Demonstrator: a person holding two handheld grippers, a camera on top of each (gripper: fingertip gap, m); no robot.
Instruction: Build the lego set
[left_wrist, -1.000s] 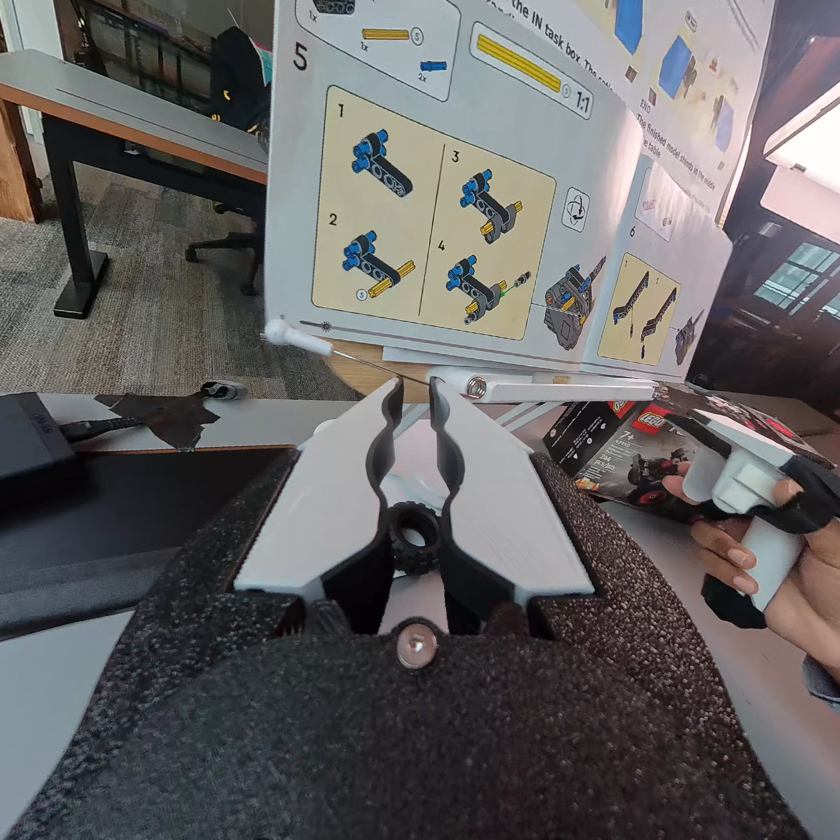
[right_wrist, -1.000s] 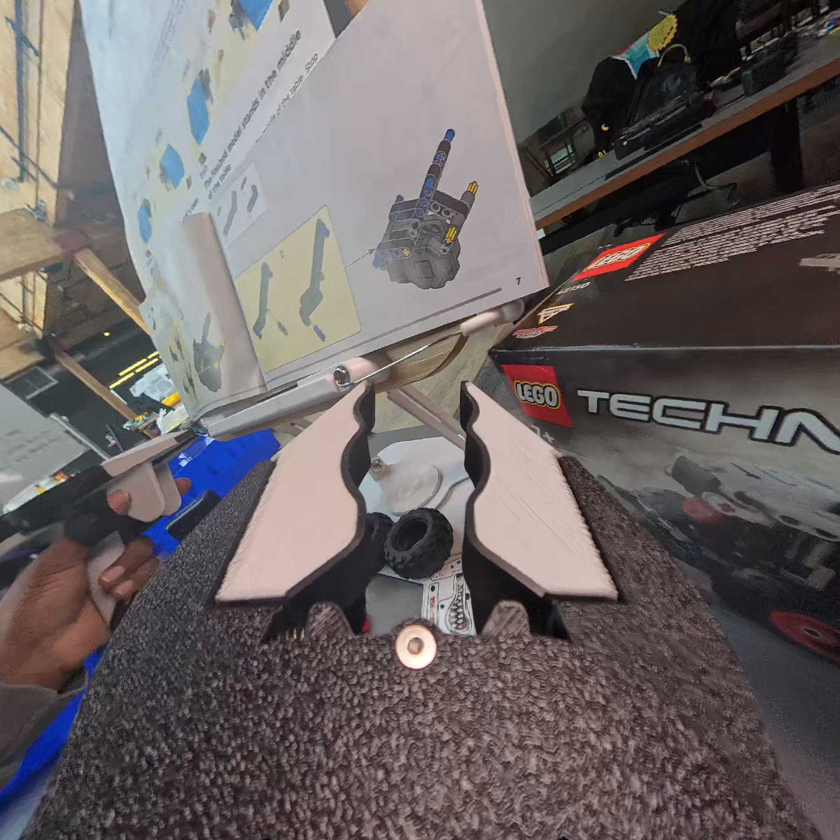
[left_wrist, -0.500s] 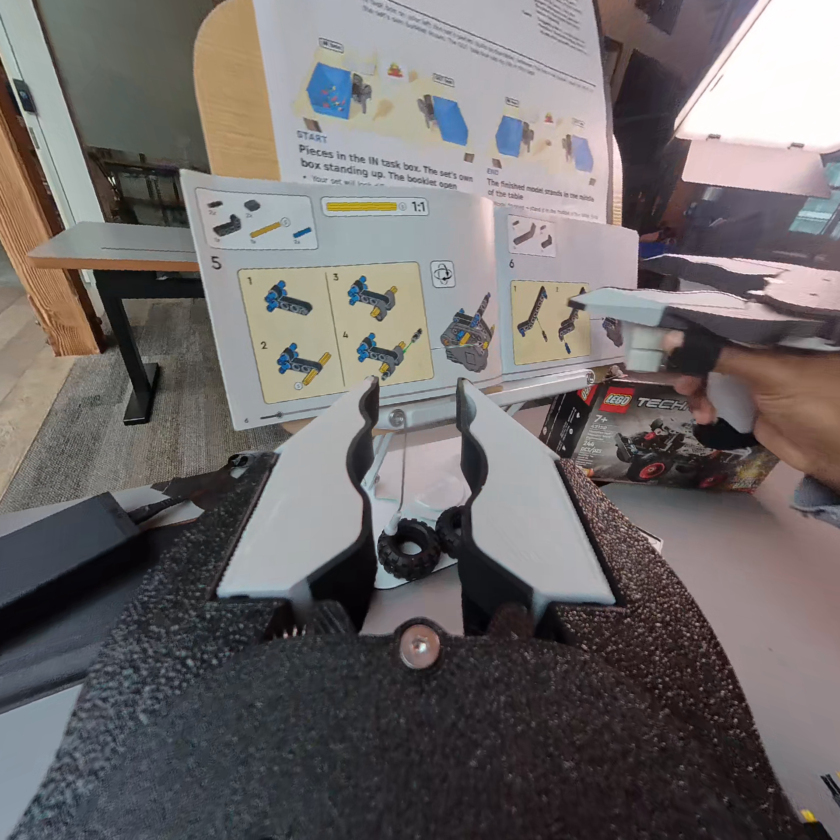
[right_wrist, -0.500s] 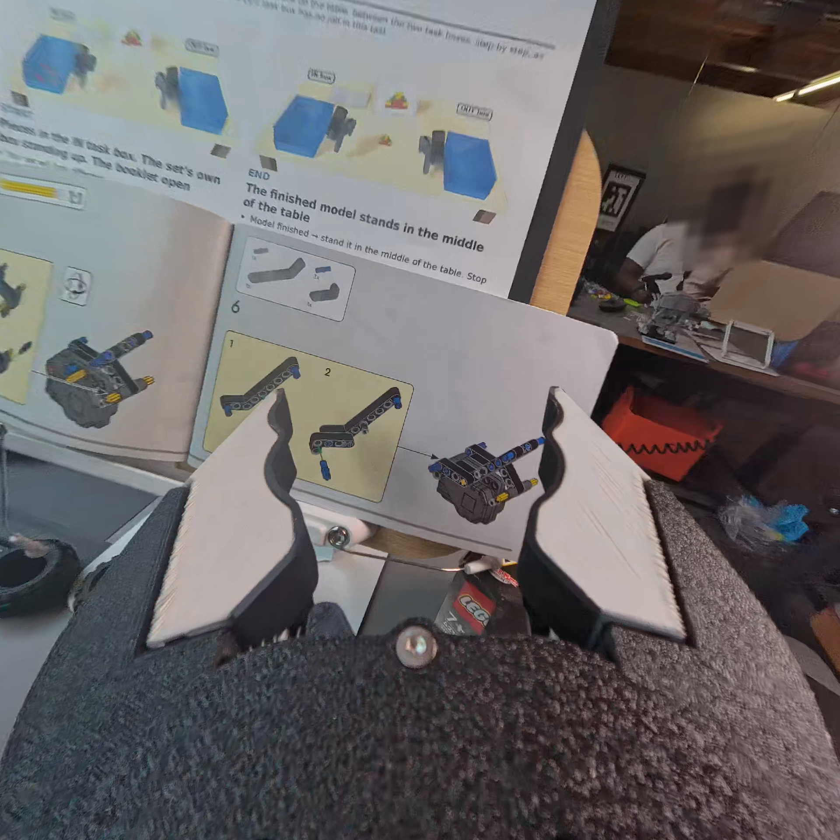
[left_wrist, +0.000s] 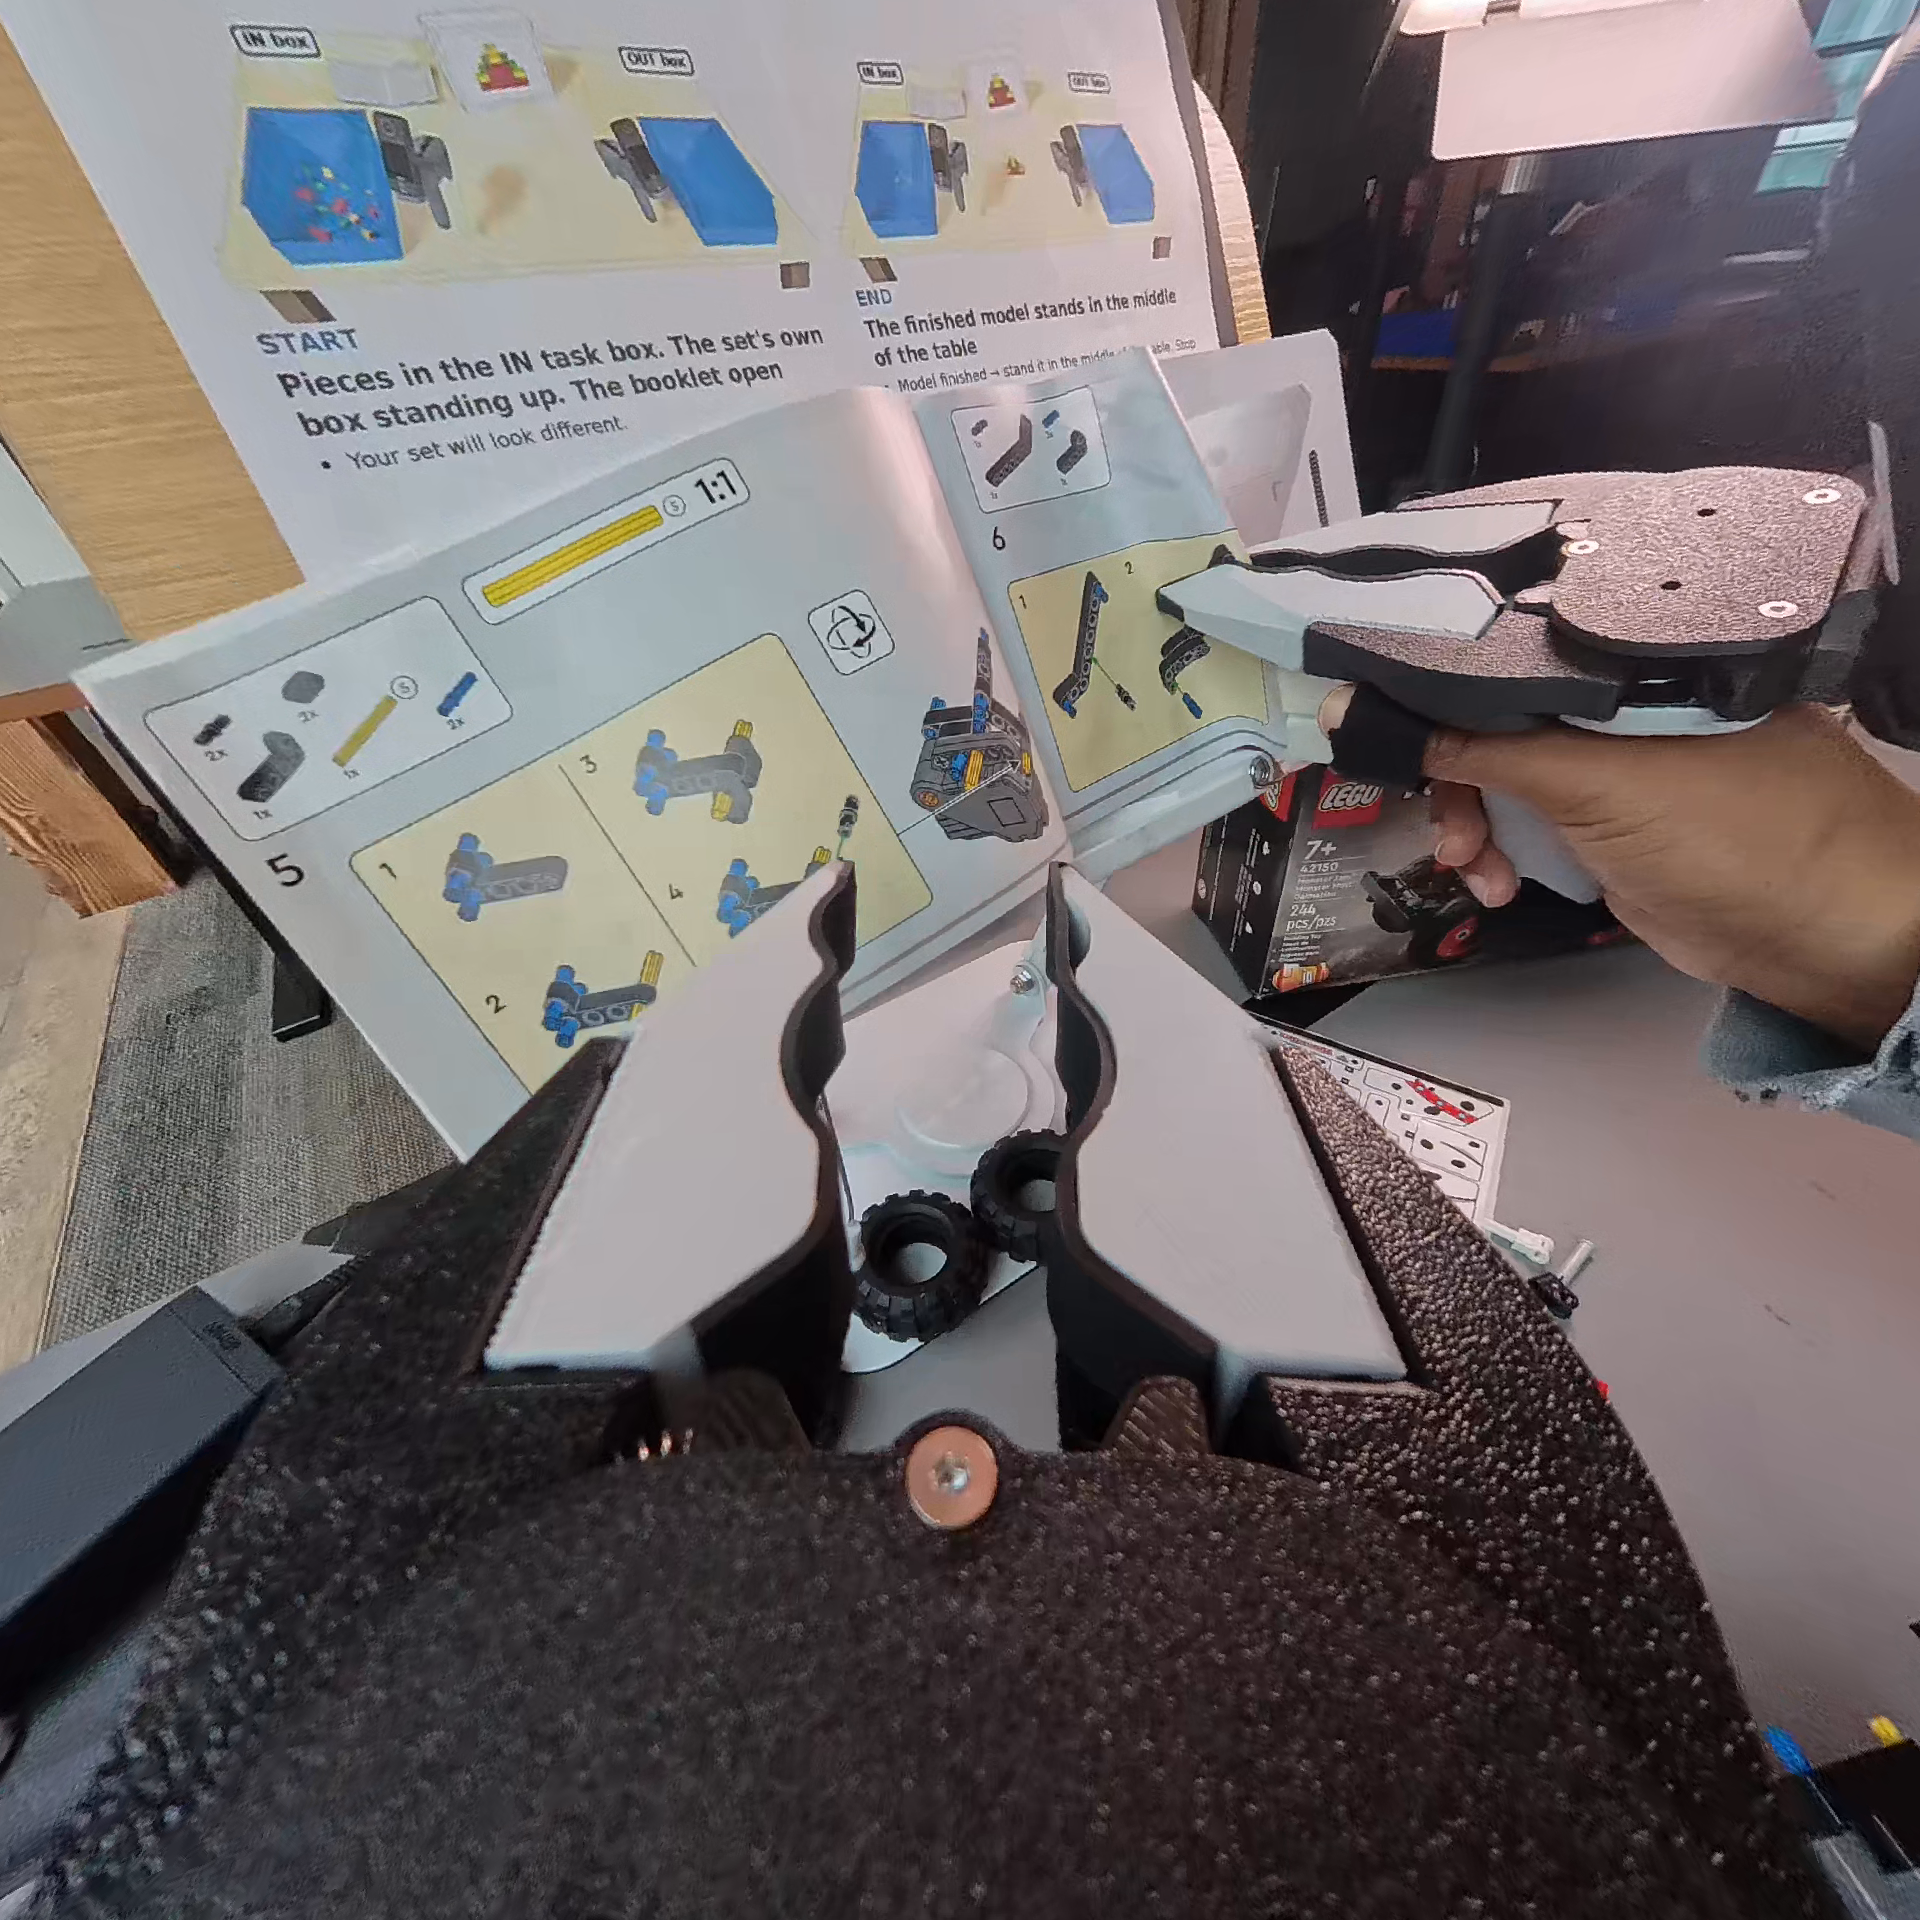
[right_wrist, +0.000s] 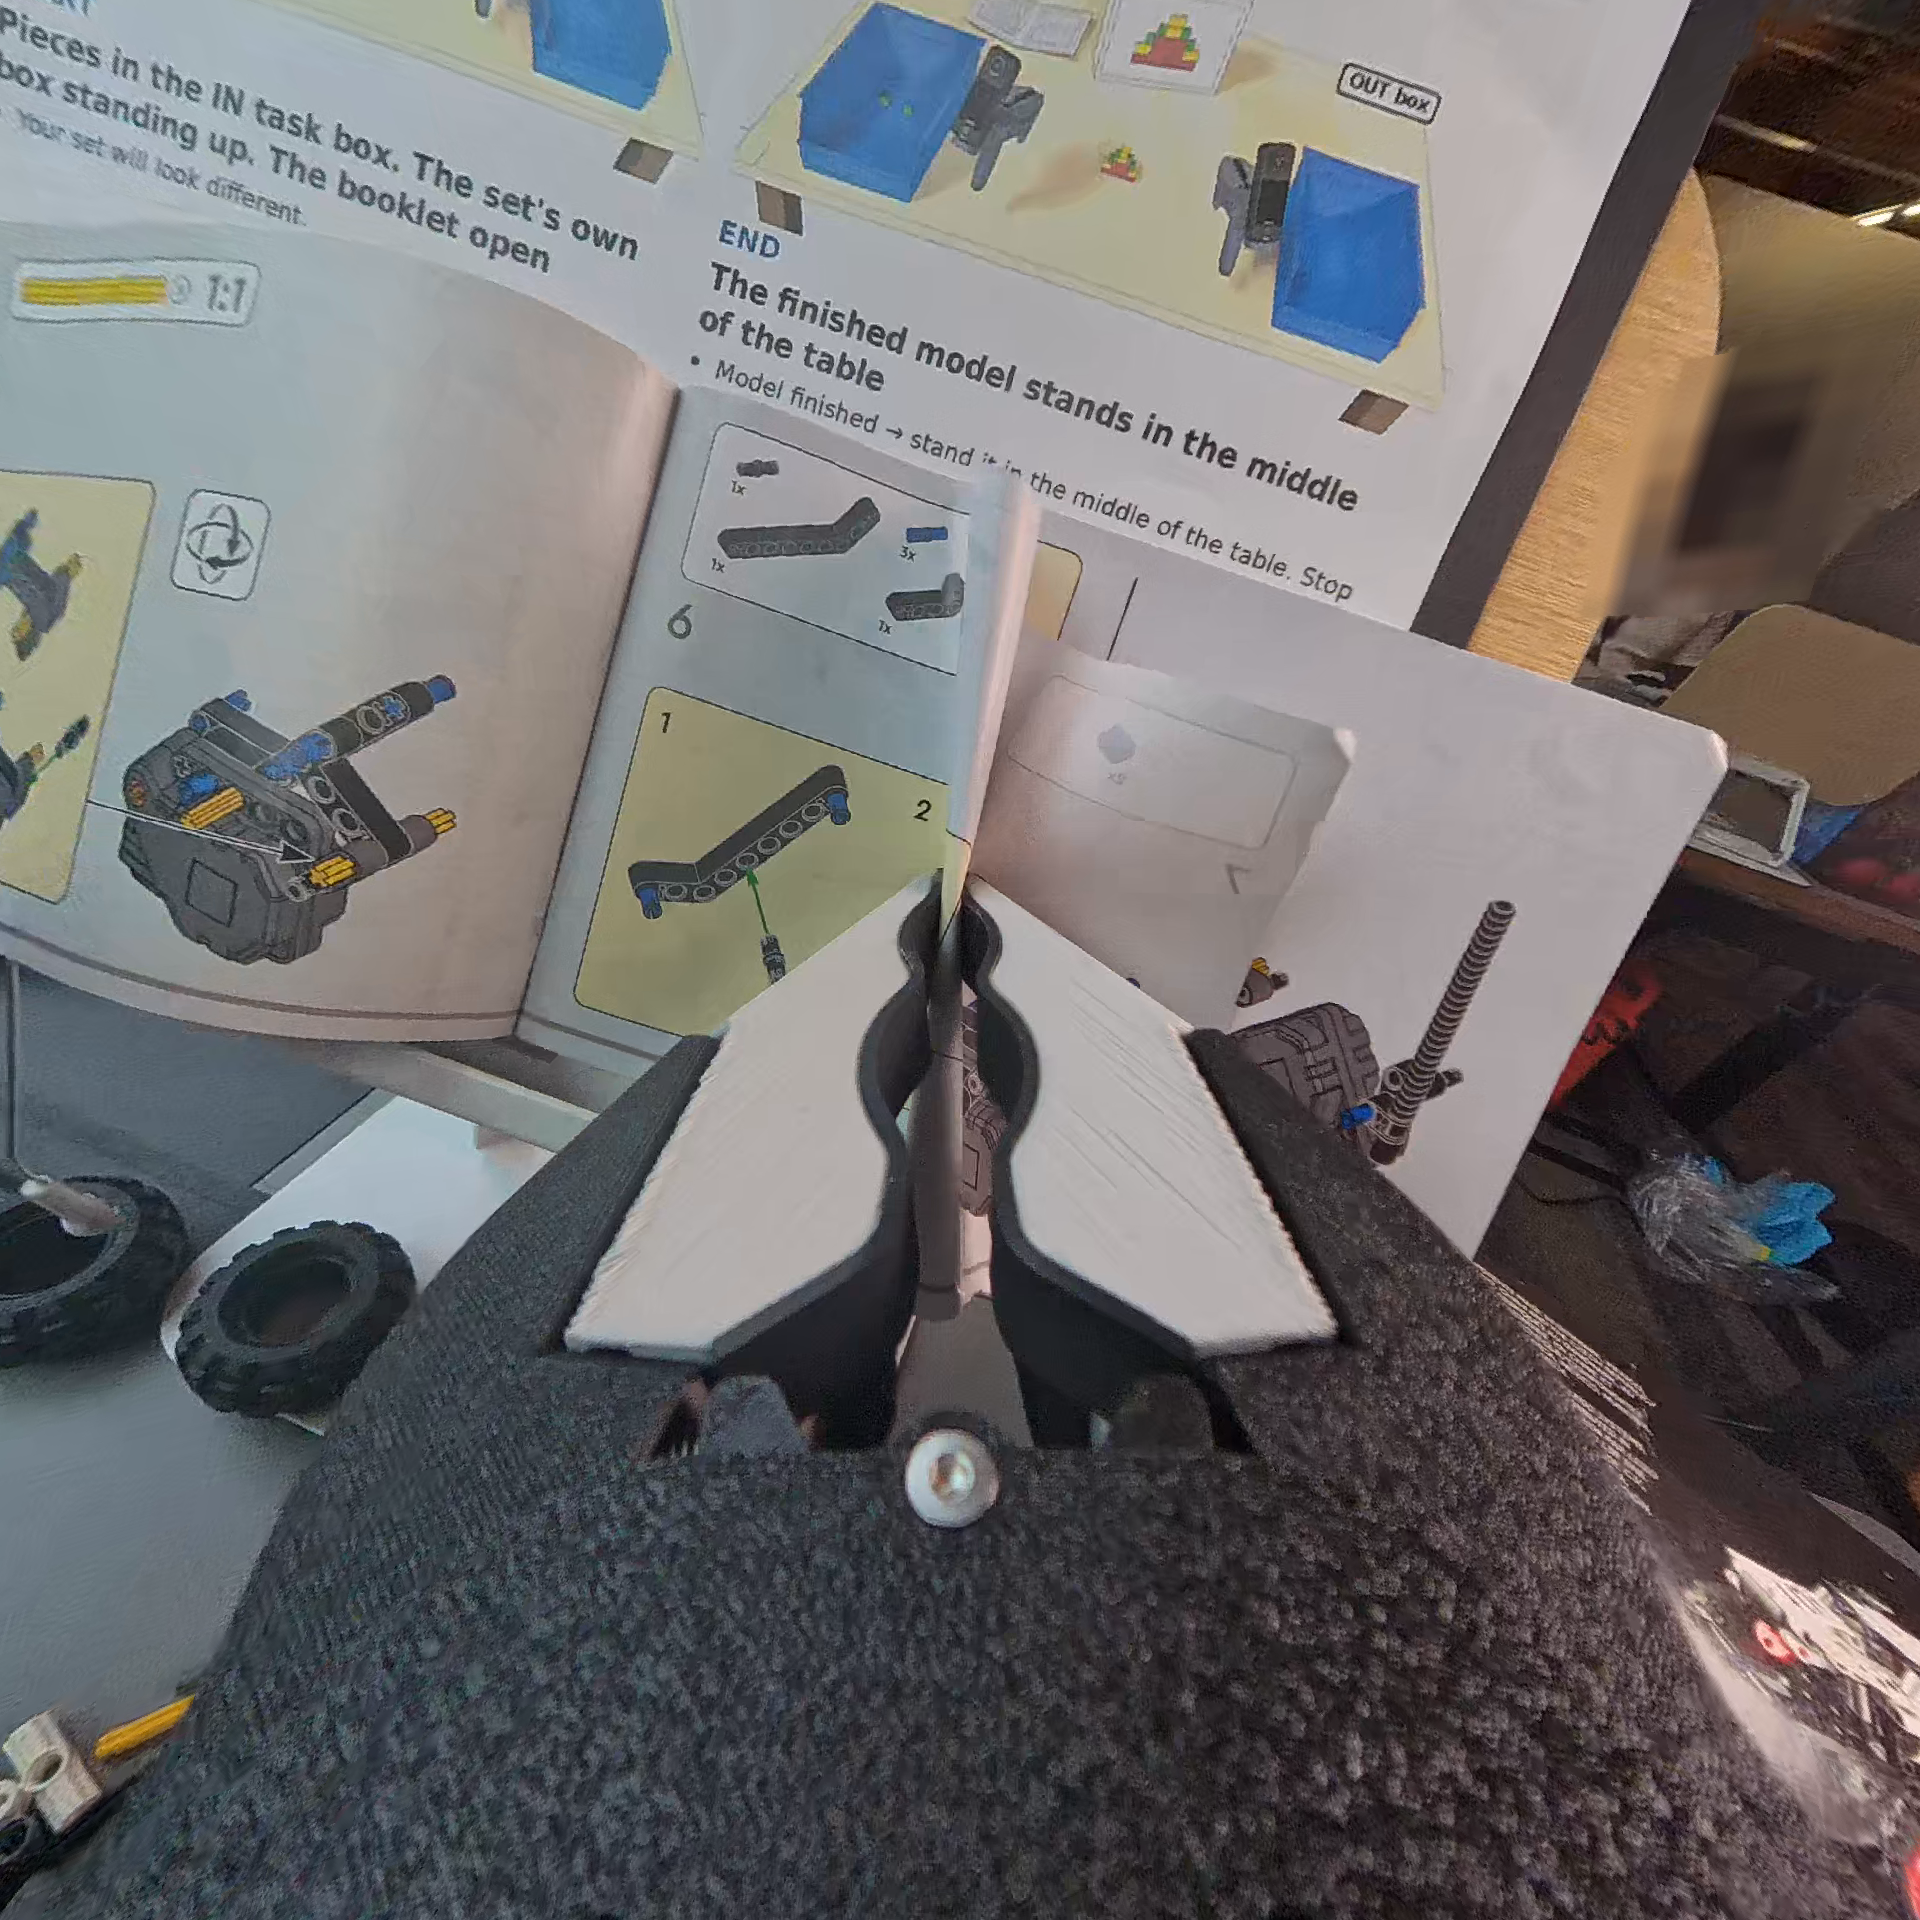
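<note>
The right gripper (right_wrist: 951, 894) pinches a page (right_wrist: 997, 665) of the instruction booklet (left_wrist: 582, 748), hiding the sheet behind; the left gripper (left_wrist: 948, 883) hangs empty, fingers apart, above two black tyres (left_wrist: 914, 1262) on the grey table (left_wrist: 1662, 1195), whose far side blurs away.

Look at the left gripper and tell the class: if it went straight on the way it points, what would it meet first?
Probably the open booklet propped on its stand. The left gripper is open and empty, with its tips before the lower page; the two tyres lie lower, under its line. Depth is unclear.
</note>
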